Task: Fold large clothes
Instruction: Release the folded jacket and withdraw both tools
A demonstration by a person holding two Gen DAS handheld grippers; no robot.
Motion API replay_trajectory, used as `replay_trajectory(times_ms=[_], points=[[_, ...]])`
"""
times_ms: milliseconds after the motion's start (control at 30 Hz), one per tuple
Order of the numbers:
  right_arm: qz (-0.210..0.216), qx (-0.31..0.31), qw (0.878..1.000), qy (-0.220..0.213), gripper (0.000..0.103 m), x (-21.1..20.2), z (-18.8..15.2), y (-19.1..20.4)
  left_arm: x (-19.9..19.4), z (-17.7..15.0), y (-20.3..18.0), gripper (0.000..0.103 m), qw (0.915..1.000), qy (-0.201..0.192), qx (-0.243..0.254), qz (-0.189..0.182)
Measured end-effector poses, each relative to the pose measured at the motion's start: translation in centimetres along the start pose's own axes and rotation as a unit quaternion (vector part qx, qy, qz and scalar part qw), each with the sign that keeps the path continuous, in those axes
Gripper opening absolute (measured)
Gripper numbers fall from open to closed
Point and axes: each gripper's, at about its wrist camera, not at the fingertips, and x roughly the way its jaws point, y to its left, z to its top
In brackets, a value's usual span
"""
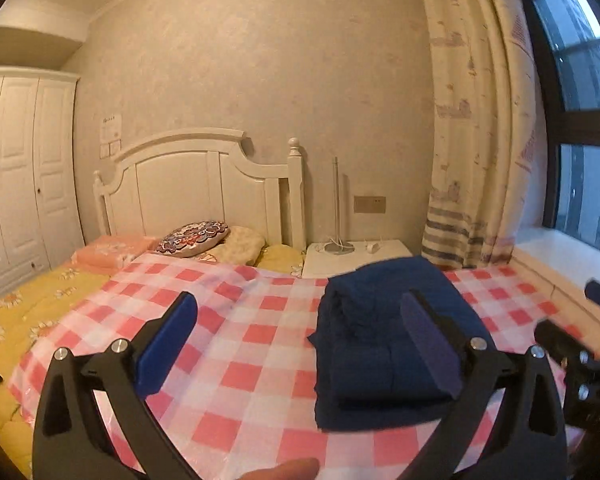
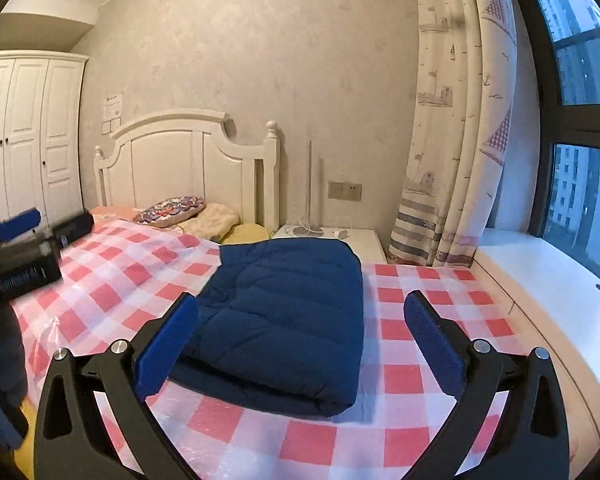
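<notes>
Bed [image 2: 404, 364], pink-and-white checked cover, fills the lower half of both views; headboard [image 2: 180, 164] at centre left, curtain [image 2: 452, 120] and window at right.

Jacket [image 2: 284, 320], dark blue and quilted, lies on the checked cover as a squared, folded bundle. Right wrist view: lower centre, reaching from mid-frame down toward the bottom, long axis running away from the camera toward the headboard wall, thick folded edge nearest the lens. Left wrist view: same jacket [image 1: 380, 344] sits right of centre, layered edges showing on its left side.

Right gripper [image 2: 300, 344] has jaws spread wide, nothing between the pads; the left pad overlaps the jacket's near left corner in the picture, and whether it touches I cannot tell. Jacket lies straight ahead, slightly left of its midline.

Left gripper [image 1: 300, 344] also spread wide and empty; checked cover fills most of its gap, and the jacket lies toward its right finger.

Judgement: fold looks complete or nearly so. If another fold or a lift is wanted, the right gripper is better lined up; the left would have to shift rightward in its view.

A fingertip [image 1: 284, 470] shows at the bottom edge of the left view.
</notes>
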Motion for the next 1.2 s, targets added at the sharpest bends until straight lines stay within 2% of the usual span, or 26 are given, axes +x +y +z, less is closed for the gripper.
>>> replay_trajectory(times_ms=[133,333,1200], points=[[-0.001,0.004,1.0,0.001,0.099,-0.5,-0.3,-0.3,-0.9,-1.4,-1.1,0.101,1.0,0.001,0.008,-0.002],[0.004,0.017,0.999,0.027,0.099,-0.4,-1.4,-1.1,0.2,-2.6,-2.1,0.101,0.9997,0.02,0.008,-0.01],[0.001,0.021,0.999,0.026,0.099,-0.6,-1.9,-1.0,0.4,-3.2,-2.1,0.101,0.9991,0.034,0.009,-0.024]])
